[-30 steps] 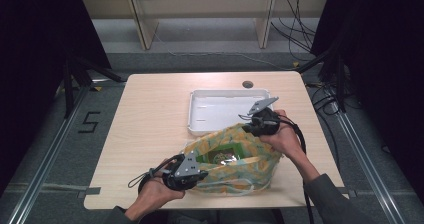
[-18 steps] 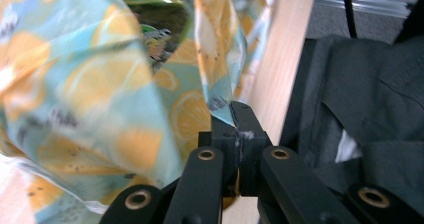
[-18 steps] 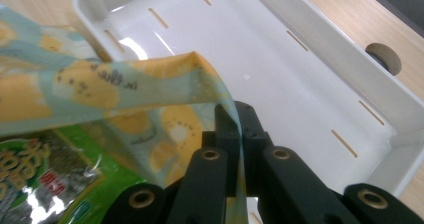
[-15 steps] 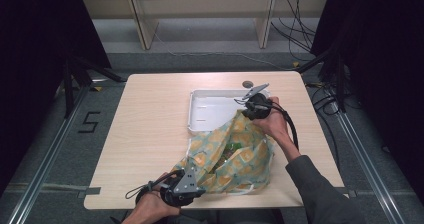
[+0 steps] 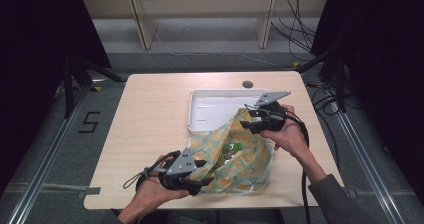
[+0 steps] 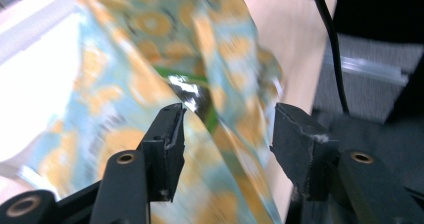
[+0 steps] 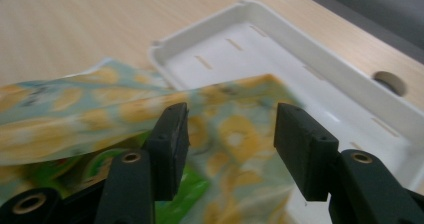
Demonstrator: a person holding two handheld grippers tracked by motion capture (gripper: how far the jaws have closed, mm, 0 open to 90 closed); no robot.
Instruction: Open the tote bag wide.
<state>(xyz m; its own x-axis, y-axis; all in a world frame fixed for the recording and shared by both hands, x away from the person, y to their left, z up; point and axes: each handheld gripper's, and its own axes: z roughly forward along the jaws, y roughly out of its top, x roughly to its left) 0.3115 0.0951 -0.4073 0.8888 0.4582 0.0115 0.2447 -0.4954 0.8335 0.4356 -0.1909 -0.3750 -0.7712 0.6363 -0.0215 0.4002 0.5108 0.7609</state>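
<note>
Patterned bag (image 5: 235, 156), blue-green with orange rings, lies on the near half of the counter (image 5: 150, 119), its far end lapping over the near rim of the white tray (image 5: 200, 109). Something green and glossy shows inside its mouth (too blurred to name).

At the left, the left hand-held gripper (image 5: 202, 176) sits at the bag's near corner, held in the person's left hand (image 5: 150, 194). Its jaws have just been opening; in the left gripper view they stand apart (image 6: 225, 129) with a fold of the bag between them, and the pads do not press on it: released.

In the middle, the bag rises in a loose ridge from the near corner toward the tray.

At the right, the right hand-held gripper (image 5: 247, 119) is at the bag's far end, over the tray's near edge, held in the right hand (image 5: 287, 136). Its jaws have also just been opening; in the right gripper view (image 7: 230, 134) they gape with the bag's edge lying between and beyond them, unclamped. A round hole (image 5: 247, 84) in the counter lies just past the tray.
</note>
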